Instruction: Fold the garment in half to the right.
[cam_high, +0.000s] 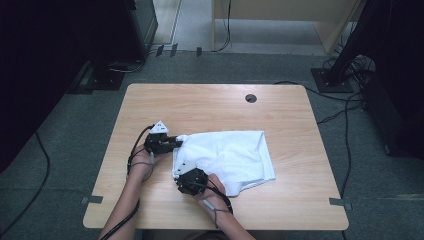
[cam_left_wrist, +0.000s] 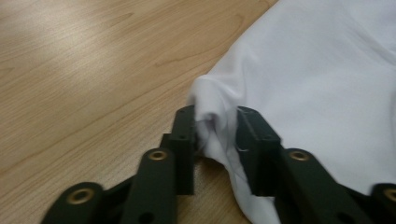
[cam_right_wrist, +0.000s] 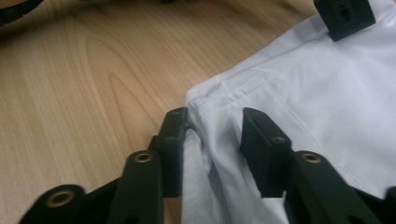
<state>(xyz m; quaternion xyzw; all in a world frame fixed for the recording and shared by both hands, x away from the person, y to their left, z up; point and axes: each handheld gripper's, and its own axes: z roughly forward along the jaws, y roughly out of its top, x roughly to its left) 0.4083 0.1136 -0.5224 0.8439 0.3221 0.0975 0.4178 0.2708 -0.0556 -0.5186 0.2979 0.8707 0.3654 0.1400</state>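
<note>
high view – cloth: white garment (cam_high: 227, 157) lies crumpled flat on the desk (cam_high: 200, 105), a bit right of centre, near half.
high view – left tool (cam_high: 176, 142): at the garment's far-left corner, touching it.
high view – right tool (cam_high: 186, 176): at the near-left corner, on the cloth edge.
high view – desk hole: round grommet (cam_high: 251, 98) at the far side, well apart from the cloth.
left gripper view – left tool (cam_left_wrist: 215, 133): jaws pinch a bunched fold of the garment (cam_left_wrist: 327, 84); gripping cloth.
right gripper view – right tool (cam_right_wrist: 212, 135): garment (cam_right_wrist: 317, 93) hem lies between the jaws, left pad touches the fabric, right pad stands off; not clamped yet.
containers: none seen.
</note>
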